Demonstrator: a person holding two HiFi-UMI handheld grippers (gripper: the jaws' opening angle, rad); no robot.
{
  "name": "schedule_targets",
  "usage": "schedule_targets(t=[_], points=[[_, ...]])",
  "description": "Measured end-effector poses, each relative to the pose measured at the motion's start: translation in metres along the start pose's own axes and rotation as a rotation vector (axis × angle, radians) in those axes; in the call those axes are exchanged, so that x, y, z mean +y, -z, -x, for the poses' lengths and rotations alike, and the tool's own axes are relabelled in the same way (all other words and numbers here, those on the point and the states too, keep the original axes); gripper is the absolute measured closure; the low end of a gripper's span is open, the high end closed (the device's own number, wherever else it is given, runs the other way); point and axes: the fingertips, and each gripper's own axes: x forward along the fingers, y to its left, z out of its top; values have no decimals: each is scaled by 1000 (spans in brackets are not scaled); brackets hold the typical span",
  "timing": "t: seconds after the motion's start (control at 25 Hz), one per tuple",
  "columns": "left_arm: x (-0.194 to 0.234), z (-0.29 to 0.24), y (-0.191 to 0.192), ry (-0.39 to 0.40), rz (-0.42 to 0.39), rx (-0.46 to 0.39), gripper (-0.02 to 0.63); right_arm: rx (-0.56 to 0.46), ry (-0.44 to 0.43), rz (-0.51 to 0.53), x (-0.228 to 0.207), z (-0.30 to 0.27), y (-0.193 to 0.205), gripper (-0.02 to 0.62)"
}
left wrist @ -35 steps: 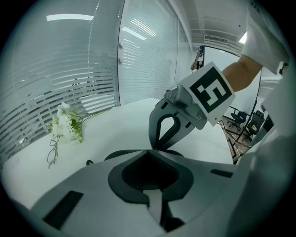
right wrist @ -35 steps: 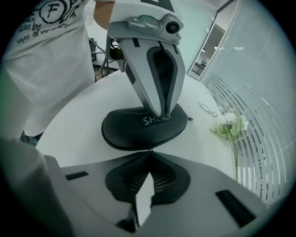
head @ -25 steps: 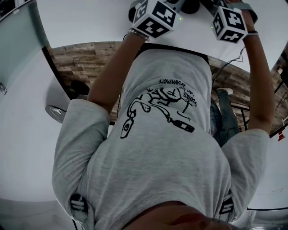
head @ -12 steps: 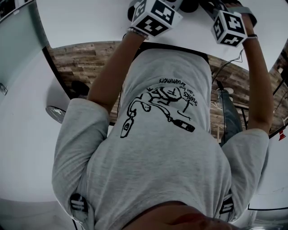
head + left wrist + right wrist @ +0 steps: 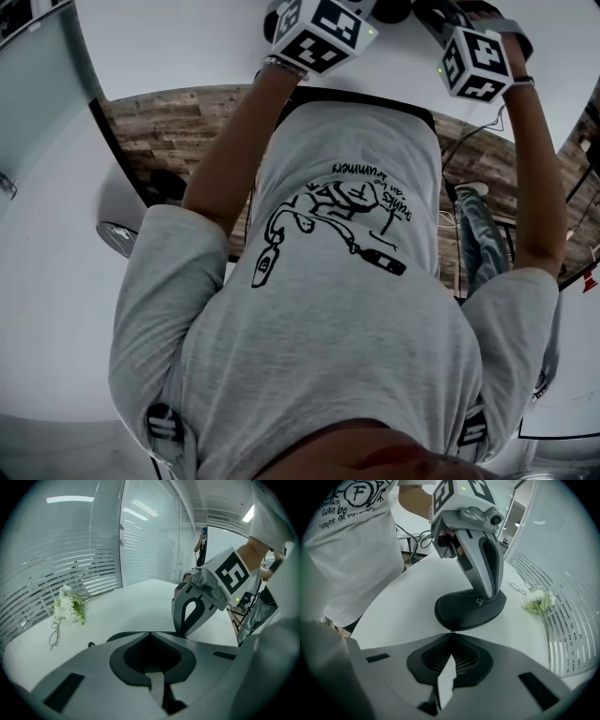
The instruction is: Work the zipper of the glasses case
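Note:
The black glasses case (image 5: 464,611) lies on the white table (image 5: 403,602). In the left gripper view only a dark sliver of the case (image 5: 119,637) shows beyond the jaws. My left gripper (image 5: 492,592) comes down steeply with its shut tips resting on the far top of the case. My right gripper (image 5: 451,632) is shut at the case's near rim, where a tiny zipper pull shows between its tips. The left gripper view shows my right gripper (image 5: 180,631) reaching down to that same rim. The head view shows only the two marker cubes (image 5: 319,33) (image 5: 476,61).
White flowers (image 5: 539,601) and a pair of glasses (image 5: 516,588) lie farther out on the table, near a glass wall with blinds (image 5: 84,559). My own grey shirt (image 5: 347,281) fills the head view, over the table edge and wooden floor. A person (image 5: 201,545) stands at a far doorway.
In the head view the right gripper's cube has drifted slightly down the picture. The left cube has held still.

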Motion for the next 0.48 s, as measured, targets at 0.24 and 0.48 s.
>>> schedule_targets(t=[0.24, 0.48], points=[[-1, 0, -2, 8, -16, -5, 584, 5, 22, 23, -3, 0, 3, 592], [6, 4, -4, 5, -27, -2, 584, 43, 92, 43, -23, -1, 14, 591]])
